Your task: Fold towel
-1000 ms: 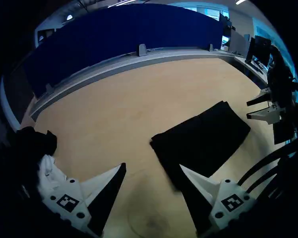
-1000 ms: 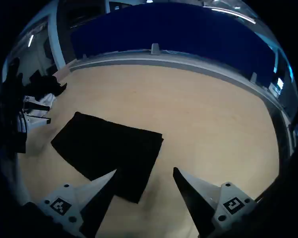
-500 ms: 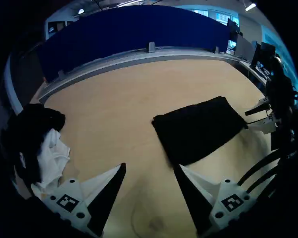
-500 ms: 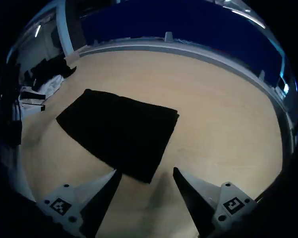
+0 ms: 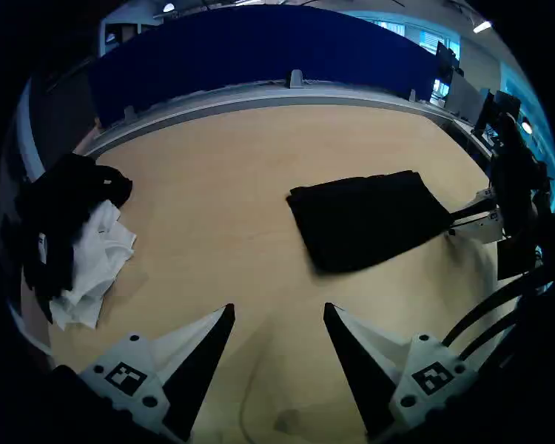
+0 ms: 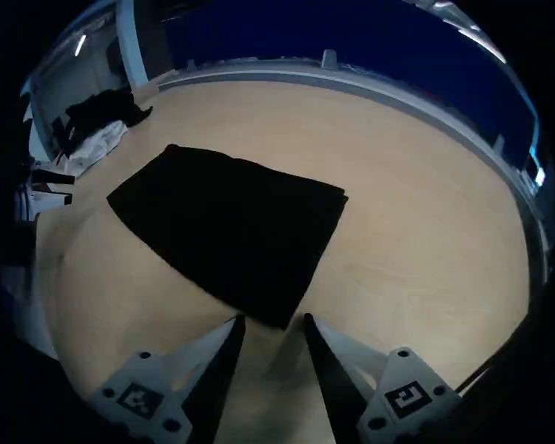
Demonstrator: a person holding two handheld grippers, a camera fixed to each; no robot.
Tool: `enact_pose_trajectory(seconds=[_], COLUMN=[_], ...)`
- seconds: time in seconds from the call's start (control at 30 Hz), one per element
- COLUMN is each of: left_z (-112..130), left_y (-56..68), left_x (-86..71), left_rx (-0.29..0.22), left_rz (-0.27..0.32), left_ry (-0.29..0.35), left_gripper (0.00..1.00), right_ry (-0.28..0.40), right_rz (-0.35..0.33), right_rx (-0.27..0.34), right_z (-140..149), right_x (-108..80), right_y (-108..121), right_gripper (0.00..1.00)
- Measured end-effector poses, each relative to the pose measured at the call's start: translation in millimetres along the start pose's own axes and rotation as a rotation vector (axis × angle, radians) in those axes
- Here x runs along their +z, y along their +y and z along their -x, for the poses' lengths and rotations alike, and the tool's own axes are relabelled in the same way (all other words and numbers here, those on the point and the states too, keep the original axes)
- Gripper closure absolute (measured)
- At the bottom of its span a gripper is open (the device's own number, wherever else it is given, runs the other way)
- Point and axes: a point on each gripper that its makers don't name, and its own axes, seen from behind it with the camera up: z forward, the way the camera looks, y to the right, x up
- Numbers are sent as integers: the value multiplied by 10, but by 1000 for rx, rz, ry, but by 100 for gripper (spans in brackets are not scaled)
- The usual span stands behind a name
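1. Pale wooden desk (image 5: 226,192) under a blue partition (image 5: 263,52); the dark towel (image 6: 226,222) lies flat on it, and its layered edge tells me at least one fold is done.
2. Left gripper (image 5: 277,306) hangs well short of the towel; jaws wide, holding nothing.
3. Right gripper (image 6: 274,318) sits at the towel's near corner; jaws narrowed to a slim gap, nothing pinched that I can see; I judge another fold remains.

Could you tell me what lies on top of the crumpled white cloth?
A crumpled black garment drapes over the far part of the crumpled white cloth; whatever it covers is hidden.
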Motion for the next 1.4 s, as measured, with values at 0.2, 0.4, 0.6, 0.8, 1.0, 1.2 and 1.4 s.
enact_pose_trajectory(seconds=[0.2, 0.4, 0.6, 0.8, 1.0, 1.2, 1.4], left_z=[29, 43, 63, 60, 35, -21, -38], left_y=[20, 29, 25, 23, 19, 11, -12], left_x=[-36, -67, -83, -107, -142, -184, -253], left_rx=[2, 6, 0, -6, -10, -21, -41], left_rz=[4, 5, 6, 8, 7, 5, 0], left_ry=[2, 4, 5, 9, 15, 32, 47], left_gripper=[11, 11, 11, 11, 11, 11, 11], right_ry=[-8, -20, -10, 7, 51, 112, 163], right_rz=[-2, -28, -29, -26, -23, -18, -15], right_rx=[-9, -33, -40, -49, -54, -75, -126], right_z=[-3, 24, -12, -83, -290, -649, -1045], right_x=[10, -7, -10, -24, -114, -278, -416], right_y=[-12, -93, -114, -103, -102, -124, -210], right_gripper=[70, 82, 92, 93, 93, 93, 93])
